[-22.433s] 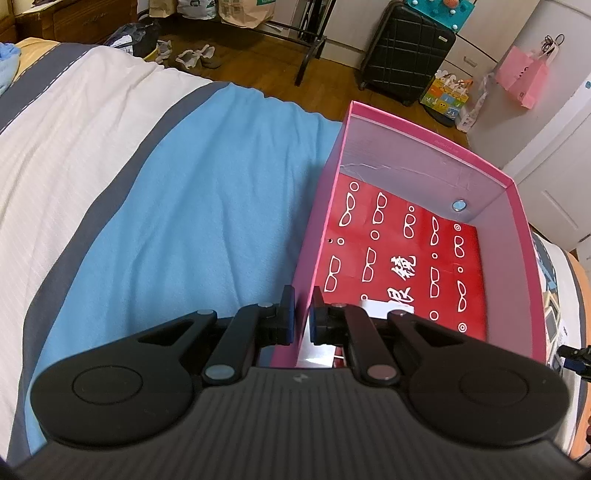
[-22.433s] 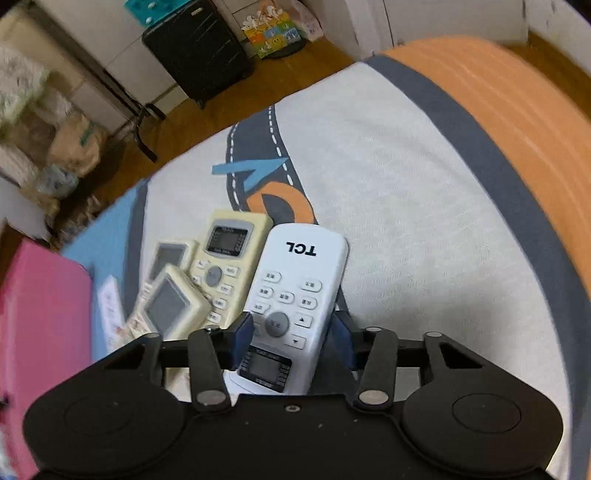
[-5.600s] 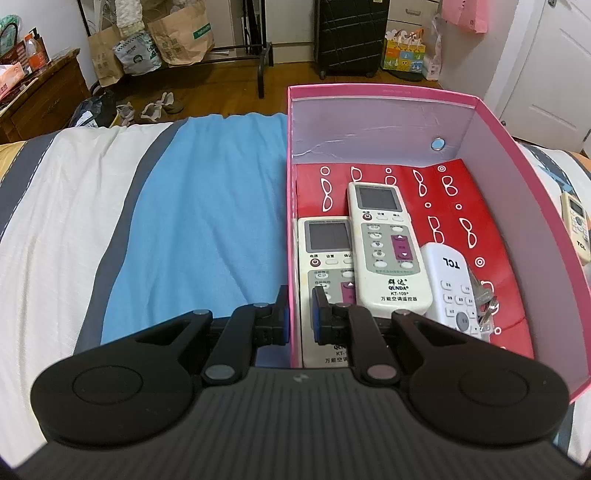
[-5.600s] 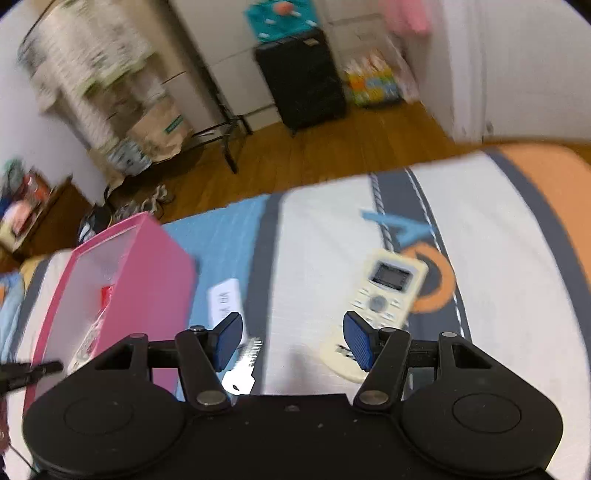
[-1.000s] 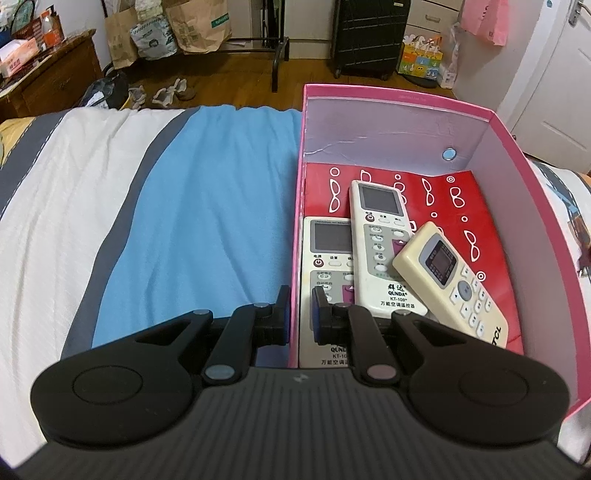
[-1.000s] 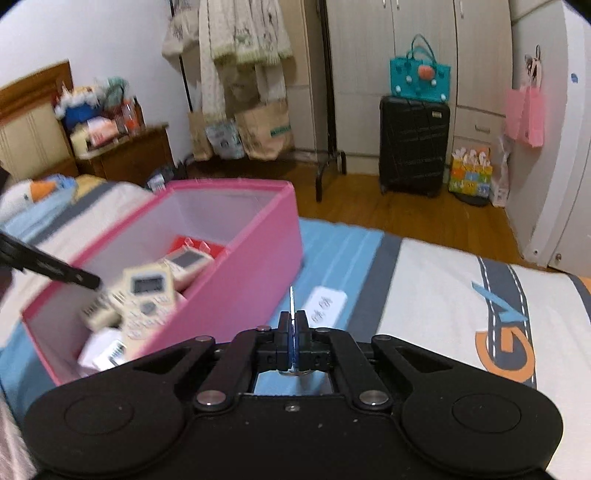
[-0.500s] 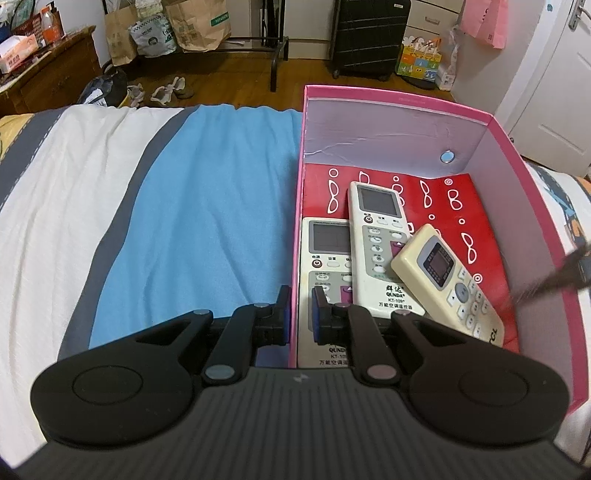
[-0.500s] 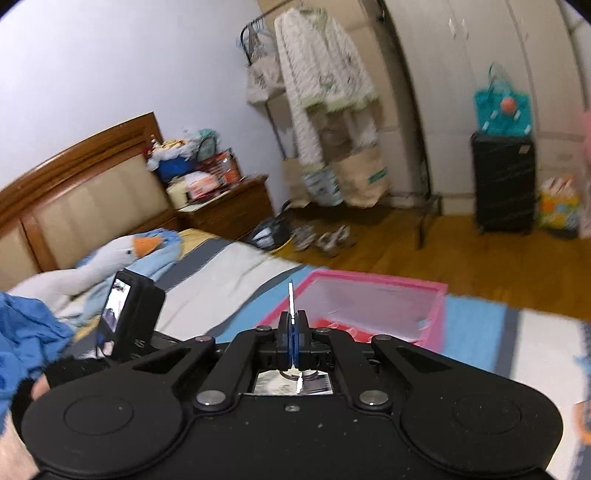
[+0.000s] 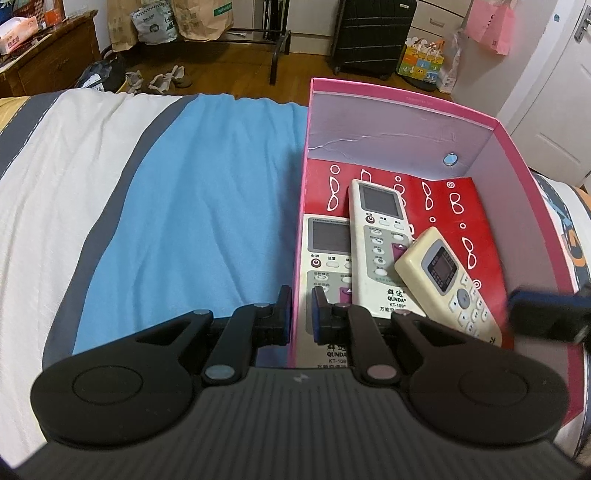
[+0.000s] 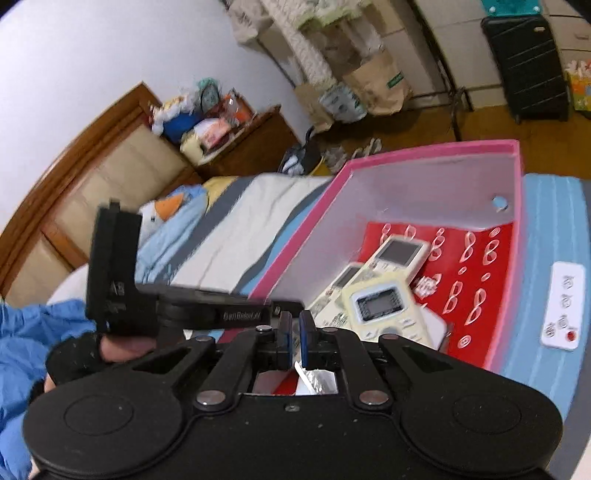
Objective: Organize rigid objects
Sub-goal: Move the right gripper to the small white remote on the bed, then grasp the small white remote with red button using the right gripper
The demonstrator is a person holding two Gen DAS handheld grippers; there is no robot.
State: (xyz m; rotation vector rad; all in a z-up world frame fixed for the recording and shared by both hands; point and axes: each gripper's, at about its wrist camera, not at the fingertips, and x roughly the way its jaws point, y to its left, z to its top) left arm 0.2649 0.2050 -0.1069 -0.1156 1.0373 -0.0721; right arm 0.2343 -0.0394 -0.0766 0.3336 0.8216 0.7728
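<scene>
A pink box (image 9: pixel 402 101) with a red printed floor lies on the bed. Inside it are three remotes: a grey-white one (image 9: pixel 328 258) at the left, a QUNDA one (image 9: pixel 382 236) overlapping it, and a cream one (image 9: pixel 447 280) lying across them. My left gripper (image 9: pixel 301 315) is shut on the box's left wall near its front corner. My right gripper (image 10: pixel 295 334) hangs over the box's near end (image 10: pixel 424 153); its jaws stand slightly apart, and a thin silvery blister pack (image 10: pixel 314 382) lies just below them. One right fingertip (image 9: pixel 543 319) shows blurred at the box's right wall.
A small white remote (image 10: pixel 563 306) lies on the blue stripe of the bedspread outside the box's right wall. The bedspread (image 9: pixel 207 206) spreads left of the box. A headboard (image 10: pixel 92 184), a nightstand, a black suitcase (image 9: pixel 373 33), paper bags and shoes stand around the bed.
My right gripper has swung from beside the box to over it, tipped downward. The thin piece that stood pinched between its jaws now lies below them, and the jaws have parted slightly. My left gripper has not moved.
</scene>
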